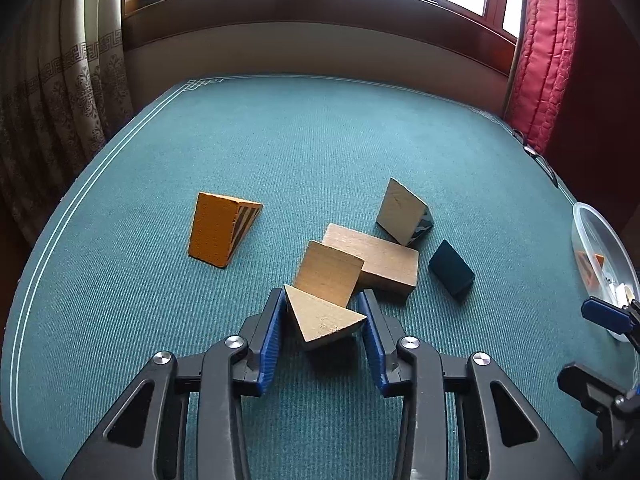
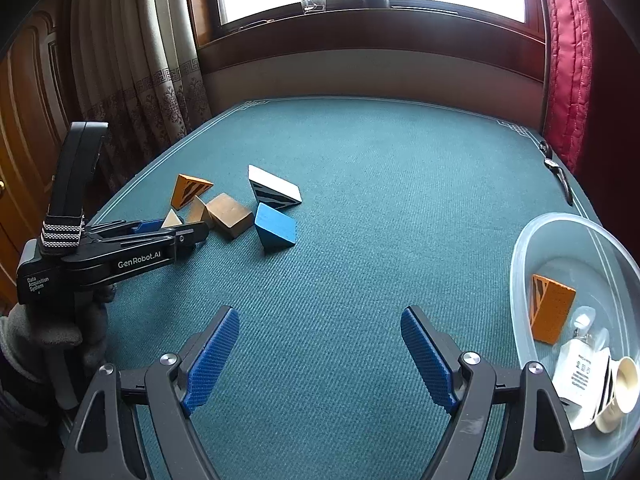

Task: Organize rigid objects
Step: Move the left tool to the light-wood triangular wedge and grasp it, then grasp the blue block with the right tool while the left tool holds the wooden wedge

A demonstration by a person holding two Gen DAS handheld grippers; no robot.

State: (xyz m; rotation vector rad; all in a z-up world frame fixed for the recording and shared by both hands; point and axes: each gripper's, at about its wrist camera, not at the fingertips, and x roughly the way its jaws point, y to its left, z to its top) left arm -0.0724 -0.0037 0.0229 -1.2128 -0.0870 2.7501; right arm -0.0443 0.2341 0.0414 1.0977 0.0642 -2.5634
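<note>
A plain wooden wedge lies on the green tablecloth between the blue pads of my left gripper, which press it from both sides. The wedge leans against a second wooden wedge and a rectangular wooden block. Around them lie an orange wedge, a white and black wedge and a blue wedge. The right wrist view shows the left gripper at this pile. My right gripper stands open and empty over bare cloth.
A clear plastic bowl at the table's right edge holds an orange wedge, a white box and a cream cup-like piece. A wristwatch lies at the far right edge. Curtains and a window wall stand behind the table.
</note>
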